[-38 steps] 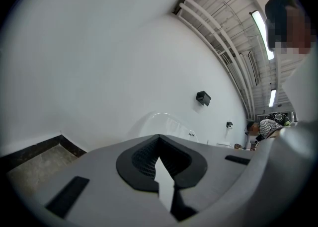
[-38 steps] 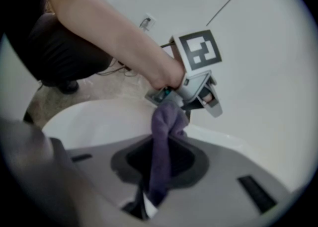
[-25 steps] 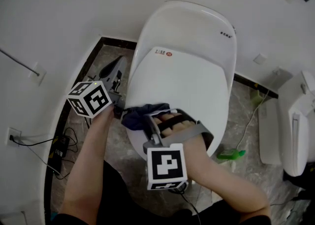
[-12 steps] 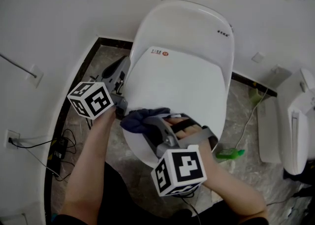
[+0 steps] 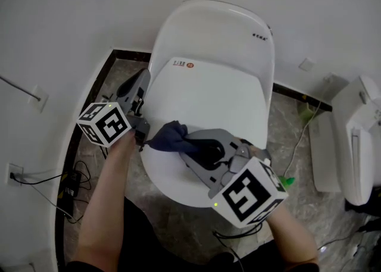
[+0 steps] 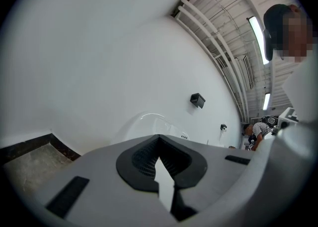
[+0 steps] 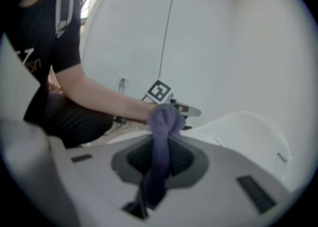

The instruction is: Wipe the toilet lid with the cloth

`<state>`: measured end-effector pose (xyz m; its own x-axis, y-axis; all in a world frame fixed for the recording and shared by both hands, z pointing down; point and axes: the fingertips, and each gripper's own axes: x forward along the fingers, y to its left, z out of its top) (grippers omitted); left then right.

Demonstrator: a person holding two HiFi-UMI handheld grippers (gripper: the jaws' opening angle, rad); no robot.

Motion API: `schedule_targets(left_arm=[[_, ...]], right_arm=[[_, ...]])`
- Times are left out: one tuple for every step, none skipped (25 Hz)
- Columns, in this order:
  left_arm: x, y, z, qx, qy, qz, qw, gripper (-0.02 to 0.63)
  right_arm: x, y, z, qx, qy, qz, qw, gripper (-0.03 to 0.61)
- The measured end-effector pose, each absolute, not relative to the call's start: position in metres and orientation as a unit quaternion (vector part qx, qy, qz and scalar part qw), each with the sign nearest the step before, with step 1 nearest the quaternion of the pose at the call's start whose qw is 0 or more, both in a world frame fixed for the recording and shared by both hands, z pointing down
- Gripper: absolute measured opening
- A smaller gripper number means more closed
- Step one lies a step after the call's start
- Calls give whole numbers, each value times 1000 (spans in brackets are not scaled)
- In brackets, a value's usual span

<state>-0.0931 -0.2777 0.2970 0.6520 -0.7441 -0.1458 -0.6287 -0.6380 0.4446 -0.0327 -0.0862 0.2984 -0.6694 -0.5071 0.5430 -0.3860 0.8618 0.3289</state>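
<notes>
The white toilet lid (image 5: 208,95) is closed and lies in the middle of the head view. A dark blue cloth (image 5: 171,136) rests bunched on the lid's front left part. My right gripper (image 5: 186,141) is shut on the cloth, with its marker cube low at the right. In the right gripper view the cloth (image 7: 163,131) hangs pinched between the jaws of the right gripper (image 7: 153,171), with the lid (image 7: 238,126) beyond. My left gripper (image 5: 136,85) is beside the toilet's left edge, off the lid, jaws together and empty. The left gripper (image 6: 163,171) faces the wall and the toilet (image 6: 149,121).
A second white fixture (image 5: 357,140) stands at the right. A green bottle (image 5: 287,184) and a cable lie on the floor beside the toilet. Cables and a black adapter (image 5: 71,175) lie on the floor at the left, near the curved dark skirting and a wall socket (image 5: 37,95).
My right gripper has swung round, its cube going right and down, and has dragged the cloth a little up and left across the lid. The left gripper has barely moved.
</notes>
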Motion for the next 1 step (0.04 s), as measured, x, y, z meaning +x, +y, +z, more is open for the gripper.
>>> schedule_targets(left_arm=[[-92,-276,296,891,-386,-160,179,12]], right_arm=[[-31,-88,293,247,-918,-78,300,72]])
